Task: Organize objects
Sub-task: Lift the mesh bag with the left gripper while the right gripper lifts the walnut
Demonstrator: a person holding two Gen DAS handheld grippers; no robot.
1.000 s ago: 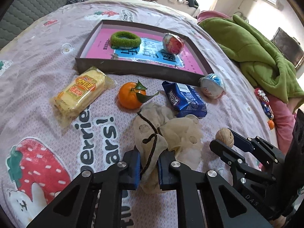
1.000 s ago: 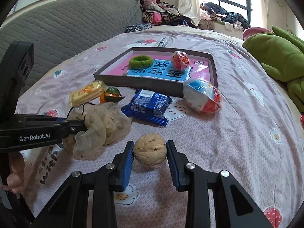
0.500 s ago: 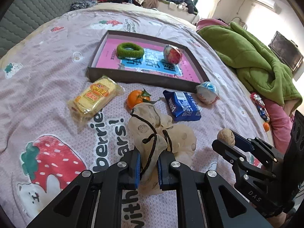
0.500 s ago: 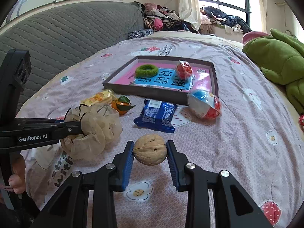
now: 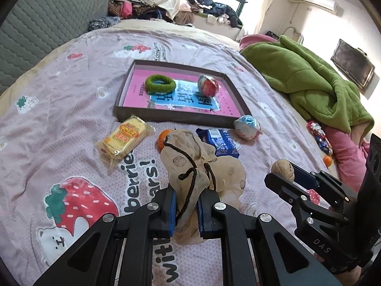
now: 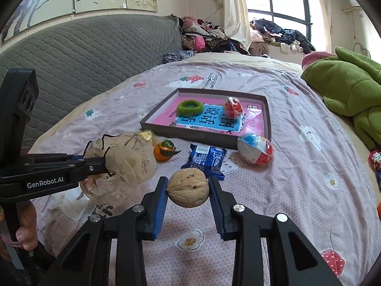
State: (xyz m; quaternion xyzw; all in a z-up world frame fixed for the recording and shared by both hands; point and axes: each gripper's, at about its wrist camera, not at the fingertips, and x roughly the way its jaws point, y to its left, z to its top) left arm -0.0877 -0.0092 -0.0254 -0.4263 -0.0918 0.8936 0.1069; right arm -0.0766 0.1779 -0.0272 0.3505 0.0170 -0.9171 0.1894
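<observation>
My left gripper [image 5: 187,211] is shut on a beige drawstring pouch [image 5: 190,166] and holds it up off the bed; it also shows in the right wrist view [image 6: 123,164]. My right gripper [image 6: 188,191] is shut on a walnut [image 6: 188,187], held above the bed to the right of the pouch; the walnut also shows in the left wrist view [image 5: 283,169]. A dark shallow box [image 5: 175,116] with a pink and blue bottom lies further back. It holds a green hair ring [image 5: 160,84] and a red foil ball [image 5: 207,87].
In front of the box lie a yellow snack pack [image 5: 125,139], an orange [image 6: 163,151], a blue wrapper pack [image 6: 206,160] and a blue-red-white ball [image 6: 256,149]. A green blanket [image 5: 307,85] lies at the right. A grey headboard [image 6: 83,59] stands at the left.
Both grippers have risen and pulled back from the bed. The pouch is lifted higher and hangs from the left gripper. The walnut stays clamped in the right gripper.
</observation>
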